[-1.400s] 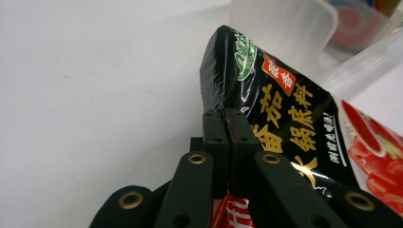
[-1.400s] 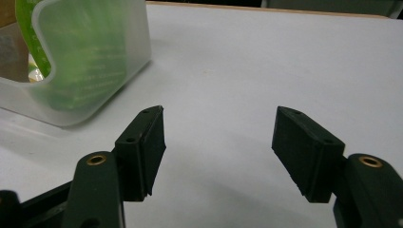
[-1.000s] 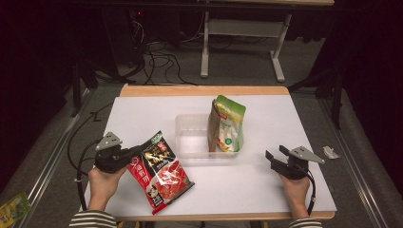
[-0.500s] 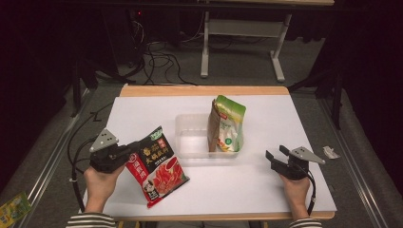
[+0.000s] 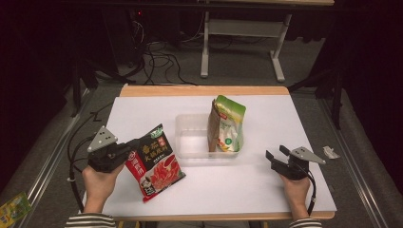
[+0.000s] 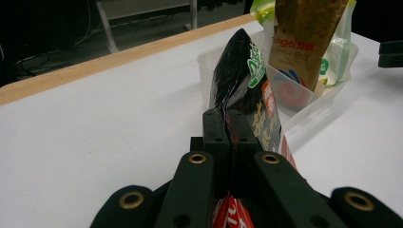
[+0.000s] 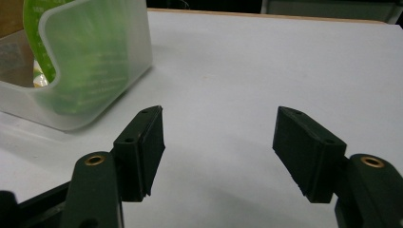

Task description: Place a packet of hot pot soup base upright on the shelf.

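Two black jaws of the left gripper (image 6: 230, 124) rise from the bottom edge and stand pressed together, pinching the thin edge of a glossy black-and-red foil snack packet (image 6: 247, 85). The packet stands up out of the jaws, its pointed top corner carrying a green and white round label. A strip of red shows low between the gripper's arms. Beyond the packet sits a clear, shallow plastic tub (image 6: 309, 97) on the white tabletop (image 6: 95, 137). A tall brown and green pouch (image 6: 304, 38) with red lettering stands upright inside that tub. The table's far edge is a pale wooden strip (image 6: 95, 64).
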Demonstrator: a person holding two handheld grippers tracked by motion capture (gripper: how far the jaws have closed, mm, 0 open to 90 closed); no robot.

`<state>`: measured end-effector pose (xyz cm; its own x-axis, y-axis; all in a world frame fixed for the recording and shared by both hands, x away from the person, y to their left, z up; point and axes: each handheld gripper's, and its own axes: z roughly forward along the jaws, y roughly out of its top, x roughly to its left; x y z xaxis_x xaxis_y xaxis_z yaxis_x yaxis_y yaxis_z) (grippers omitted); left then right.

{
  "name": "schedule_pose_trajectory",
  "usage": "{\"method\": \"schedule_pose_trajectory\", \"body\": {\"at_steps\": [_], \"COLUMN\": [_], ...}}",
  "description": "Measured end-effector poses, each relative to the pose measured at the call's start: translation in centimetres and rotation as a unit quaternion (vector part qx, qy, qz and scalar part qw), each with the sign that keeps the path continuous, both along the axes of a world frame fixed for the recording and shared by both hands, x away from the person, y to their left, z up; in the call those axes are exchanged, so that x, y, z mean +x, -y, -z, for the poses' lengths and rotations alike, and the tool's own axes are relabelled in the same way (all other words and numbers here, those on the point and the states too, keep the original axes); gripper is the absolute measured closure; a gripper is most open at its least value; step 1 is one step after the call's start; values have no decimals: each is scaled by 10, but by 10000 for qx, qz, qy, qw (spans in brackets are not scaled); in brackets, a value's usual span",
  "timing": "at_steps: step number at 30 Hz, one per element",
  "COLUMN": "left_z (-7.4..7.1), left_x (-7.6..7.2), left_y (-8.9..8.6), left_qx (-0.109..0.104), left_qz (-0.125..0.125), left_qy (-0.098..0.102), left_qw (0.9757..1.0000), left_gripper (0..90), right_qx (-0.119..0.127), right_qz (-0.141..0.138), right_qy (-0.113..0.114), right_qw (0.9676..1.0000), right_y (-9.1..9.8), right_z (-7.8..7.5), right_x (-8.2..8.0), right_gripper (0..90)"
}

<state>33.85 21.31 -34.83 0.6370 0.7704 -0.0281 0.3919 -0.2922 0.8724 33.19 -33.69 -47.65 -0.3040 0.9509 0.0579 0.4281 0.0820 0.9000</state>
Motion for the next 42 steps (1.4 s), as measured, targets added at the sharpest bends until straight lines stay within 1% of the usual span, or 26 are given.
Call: {"method": "schedule_pose_trajectory", "body": {"at_steps": [6,7,9,14,21,33,35,42], "left_z": [-8,-9,-11,-16,-28,-42,-44,-50], "left_x": [-5,-5,-6,-9,-11,-2,-1,6], "left_y": [1,1,1,-2,1,17,21,32], "left_qx": [-67,-37,-60,-180,-180,-179,-158,-202], "left_qz": [-60,-63,-59,-46,-67,13,28,67], "left_qy": [110,133,142,172,234,250,278,278], "left_qw": [9999,9999,9999,9997,9995,9995,9995,9994], "left_gripper": [894,894,894,894,894,893,893,893], "right_qx": [-9,-20,-9,3,-10,10,-9,-8], "right_qz": [-6,-21,-4,2,-3,15,6,8], "right_qy": [1,23,-2,1,6,-1,-8,-14], "right_qw": [10000,10000,10000,10000,10000,10000,10000,10000], "right_y": [0,0,0,0,0,0,0,0], "right_z": [0,0,0,0,0,0,0,0], "right_x": [0,0,0,0,0,0,0,0], "right_gripper": [348,348,348,347,347,346,347,347]}}
